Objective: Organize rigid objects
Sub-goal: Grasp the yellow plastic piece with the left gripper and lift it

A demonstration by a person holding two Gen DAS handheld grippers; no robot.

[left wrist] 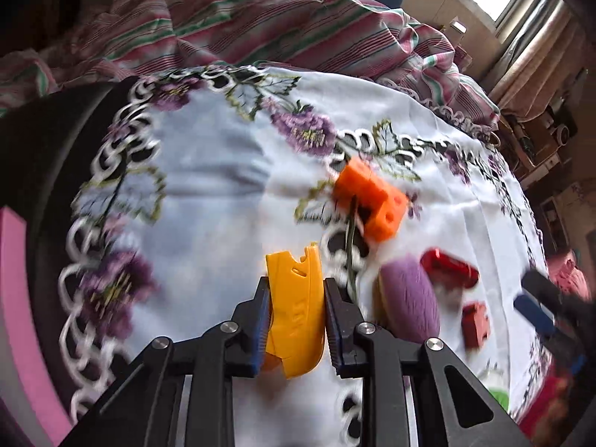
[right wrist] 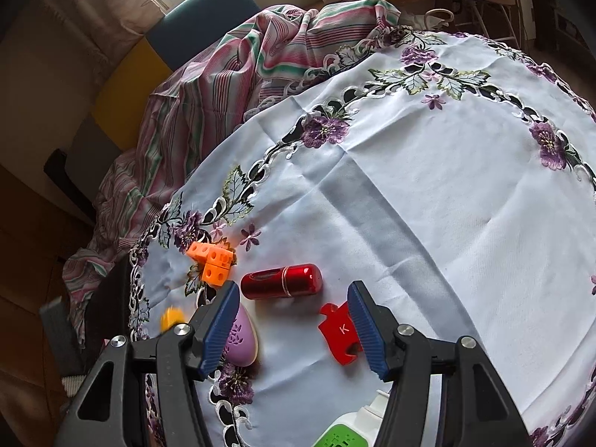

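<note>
My left gripper point(left wrist: 296, 290) is shut on a flat yellow plastic piece point(left wrist: 296, 309), held above the white embroidered tablecloth point(left wrist: 208, 193). Ahead to the right lie an orange cube block point(left wrist: 367, 199), a purple oval object point(left wrist: 409, 298), a red cylinder point(left wrist: 449, 268) and a small red piece point(left wrist: 475, 324). My right gripper point(right wrist: 292, 314) is open and empty, low over the cloth. The red cylinder point(right wrist: 281, 281) lies just beyond its fingertips. The red puzzle piece marked K point(right wrist: 341, 331) sits by its right finger. The purple oval point(right wrist: 240, 337) is beside its left finger. The orange block point(right wrist: 212, 260) lies further left.
A striped pink and green cloth point(left wrist: 260, 18) is bunched at the table's far side. A white bottle with a green label point(right wrist: 346, 428) stands near my right gripper's base. The yellow piece point(right wrist: 171, 318) shows at the table's left edge. A pink slab point(left wrist: 15, 298) stands at the left.
</note>
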